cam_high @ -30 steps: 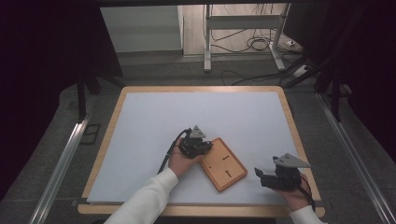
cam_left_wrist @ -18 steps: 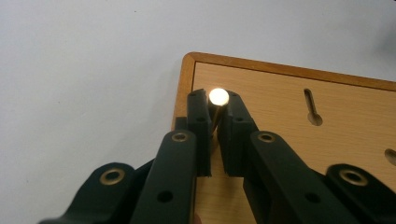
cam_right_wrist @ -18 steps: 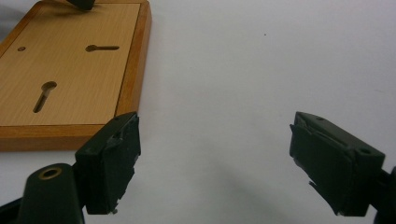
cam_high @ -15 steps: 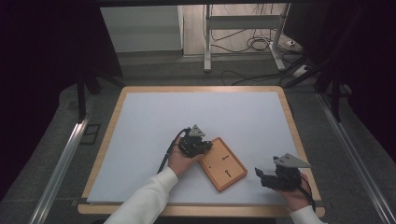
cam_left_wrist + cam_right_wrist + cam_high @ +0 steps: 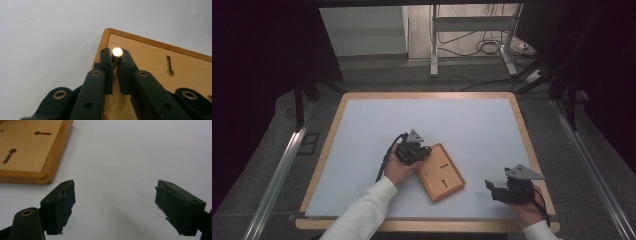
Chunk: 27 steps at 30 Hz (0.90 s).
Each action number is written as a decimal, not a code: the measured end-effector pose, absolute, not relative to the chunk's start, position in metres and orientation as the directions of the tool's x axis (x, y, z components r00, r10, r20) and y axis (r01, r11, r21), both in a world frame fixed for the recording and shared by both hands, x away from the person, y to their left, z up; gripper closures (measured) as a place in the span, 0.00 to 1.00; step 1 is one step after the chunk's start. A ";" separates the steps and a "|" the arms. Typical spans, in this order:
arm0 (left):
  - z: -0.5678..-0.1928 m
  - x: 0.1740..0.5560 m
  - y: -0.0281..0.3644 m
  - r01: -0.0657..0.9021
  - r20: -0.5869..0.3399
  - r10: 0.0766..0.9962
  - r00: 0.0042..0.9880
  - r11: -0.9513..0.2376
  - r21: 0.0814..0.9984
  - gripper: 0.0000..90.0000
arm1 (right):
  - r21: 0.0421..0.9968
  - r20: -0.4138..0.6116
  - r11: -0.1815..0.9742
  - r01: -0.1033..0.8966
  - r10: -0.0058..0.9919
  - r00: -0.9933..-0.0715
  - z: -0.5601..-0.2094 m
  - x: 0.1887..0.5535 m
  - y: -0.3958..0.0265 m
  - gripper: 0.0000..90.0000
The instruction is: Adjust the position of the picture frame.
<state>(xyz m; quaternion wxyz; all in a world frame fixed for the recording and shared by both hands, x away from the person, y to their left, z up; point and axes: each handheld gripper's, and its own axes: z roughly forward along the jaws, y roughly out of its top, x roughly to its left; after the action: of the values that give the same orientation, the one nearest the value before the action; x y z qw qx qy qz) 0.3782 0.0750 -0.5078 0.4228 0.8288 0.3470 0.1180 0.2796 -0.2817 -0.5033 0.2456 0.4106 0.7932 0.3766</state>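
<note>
Board (image 5: 440, 171) of wood lies on the white table (image 5: 362, 130) in the high view, turned at an angle, near the front edge and between the two hands. The left gripper (image 5: 424, 151) sits over the board's near-left corner; from up here its jaws are too small to read. The right gripper (image 5: 490, 184) rests on the table well apart from the board, to its right, the hand cut off by the bottom edge.

The left gripper view gives what the high view cannot: the left gripper (image 5: 115, 58) has its jaws nearly together, clamped on a thin brass pin (image 5: 117, 53) with a round pale head that pokes out above the pads. The pin stands over the board (image 5: 155, 75) close to its corner; its lower end is hidden between the jaws, so whether it touches the wood I cannot tell. A keyhole slot (image 5: 169, 65) shows farther along.

The right gripper view shows the right gripper (image 5: 115, 207) with jaws spread wide and nothing between them, only table beneath. The board (image 5: 32, 152) fills the upper left, cut off by the frame.
</note>
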 end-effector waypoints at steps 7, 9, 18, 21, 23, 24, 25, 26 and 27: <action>-0.506 0.380 0.089 0.479 -0.102 0.685 0.722 -0.387 0.788 0.93 | 0.797 -0.079 0.379 0.470 0.836 -0.542 -0.504 0.280 -0.281 0.19; -0.506 0.383 0.093 0.482 -0.106 0.688 0.718 -0.382 0.789 0.93 | 0.796 -0.080 0.381 0.470 0.836 -0.543 -0.504 0.280 -0.281 0.19; -0.516 0.392 0.096 0.510 -0.131 0.691 0.711 -0.379 0.772 0.94 | 0.794 -0.080 0.383 0.473 0.836 -0.543 -0.505 0.280 -0.281 0.19; -0.516 0.395 0.097 0.510 -0.126 0.694 0.709 -0.382 0.771 0.94 | 0.794 -0.081 0.383 0.473 0.836 -0.543 -0.505 0.280 -0.281 0.19; -0.517 0.397 0.097 0.514 -0.134 0.693 0.709 -0.376 0.771 0.94 | 0.793 -0.081 0.384 0.474 0.836 -0.543 -0.505 0.280 -0.281 0.19; -0.517 0.397 0.097 0.514 -0.134 0.693 0.709 -0.376 0.771 0.94 | 0.793 -0.081 0.384 0.474 0.836 -0.543 -0.505 0.280 -0.281 0.19; -0.517 0.399 0.097 0.512 -0.133 0.689 0.712 -0.380 0.770 0.94 | 0.792 -0.081 0.384 0.475 0.836 -0.542 -0.506 0.280 -0.281 0.19; -0.519 0.401 0.095 0.515 -0.138 0.687 0.714 -0.381 0.768 0.94 | 0.791 -0.081 0.385 0.475 0.836 -0.542 -0.506 0.280 -0.280 0.19; -0.519 0.401 0.095 0.515 -0.138 0.687 0.714 -0.381 0.768 0.94 | 0.791 -0.081 0.385 0.475 0.836 -0.542 -0.506 0.280 -0.280 0.19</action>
<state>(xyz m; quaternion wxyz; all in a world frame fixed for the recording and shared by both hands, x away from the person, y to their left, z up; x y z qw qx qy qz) 0.4011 0.0947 -0.5187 0.4205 0.8246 0.3644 0.1021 0.2803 -0.2804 -0.5057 0.2432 0.4119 0.7959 0.3711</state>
